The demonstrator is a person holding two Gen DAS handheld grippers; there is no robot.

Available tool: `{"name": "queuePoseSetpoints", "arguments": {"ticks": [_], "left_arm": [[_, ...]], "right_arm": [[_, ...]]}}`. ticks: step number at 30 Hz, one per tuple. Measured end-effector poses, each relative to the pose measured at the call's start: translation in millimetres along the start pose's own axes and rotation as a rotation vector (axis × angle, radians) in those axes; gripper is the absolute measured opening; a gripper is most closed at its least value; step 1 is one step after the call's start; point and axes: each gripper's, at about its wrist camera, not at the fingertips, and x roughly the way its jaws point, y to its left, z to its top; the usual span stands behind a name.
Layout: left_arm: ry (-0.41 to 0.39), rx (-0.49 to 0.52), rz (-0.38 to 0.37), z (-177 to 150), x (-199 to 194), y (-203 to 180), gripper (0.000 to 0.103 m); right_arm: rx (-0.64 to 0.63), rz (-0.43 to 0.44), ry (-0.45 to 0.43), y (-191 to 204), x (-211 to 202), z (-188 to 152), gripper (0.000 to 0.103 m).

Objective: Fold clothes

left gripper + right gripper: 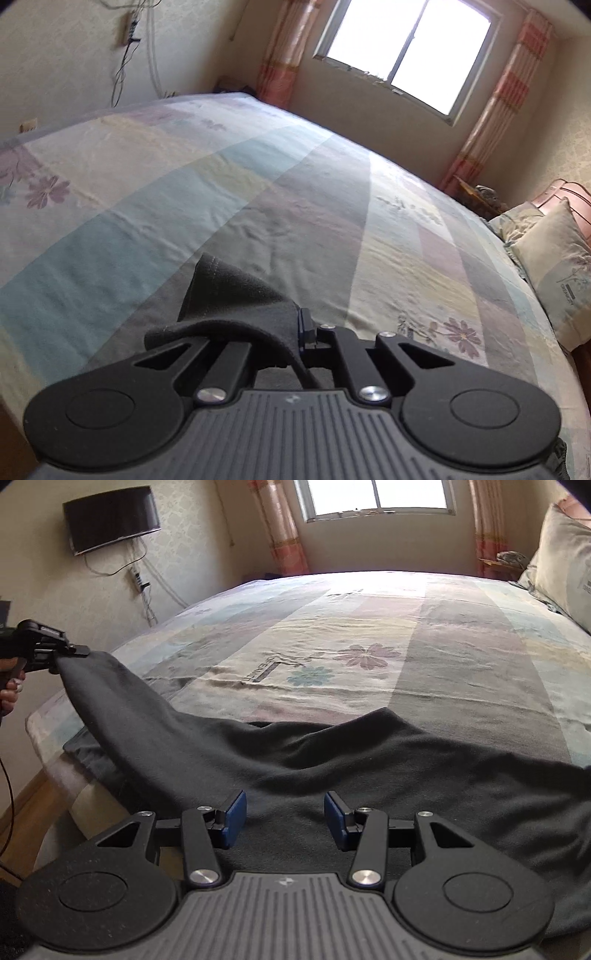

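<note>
Right wrist view shows the right claw (284, 819) spread wide above the dark cloth (332, 768) on the bed (369, 627), while the left claw (79, 650) pinches its raised corner.

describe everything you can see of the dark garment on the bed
The dark garment is charcoal-black, soft and matte like knit or fleece, with no print showing. Most of it lies spread and rumpled across the near part of the bed, its far edge wavy. One corner is lifted off the bed, pinched in the left tongs, so the cloth rises in a taut ridge toward them; stitching shows along that hem in the left wrist view. The right tongs hang open above it, holding nothing.
</note>
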Motion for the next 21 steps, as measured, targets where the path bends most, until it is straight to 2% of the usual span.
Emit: {"name": "queuePoseSetpoints", "arguments": {"ticks": [4,6,13,17,18,21], "left_arm": [[0.057,-0.058,0.021,-11,17,17,0.005],[0.064,-0.066,0.017,-15,19,19,0.005],[0.046,-0.067,-0.016,-20,-9,23,0.005],[0.081,-0.08,0.002,-33,3,35,0.005],[0.09,-0.083,0.006,-36,6,38,0.005],[0.116,-0.093,0.02,-46,15,48,0.005]], "right_arm": [[-0.077,0.083,0.013,19,10,3,0.049],[-0.107,0.109,0.023,29,18,8,0.037],[-0.214,0.164,0.108,54,74,28,0.035],[-0.239,0.113,0.166,51,125,35,0.031],[-0.24,0.106,0.164,48,135,39,0.025],[-0.21,0.093,0.145,38,150,54,0.02]]}}
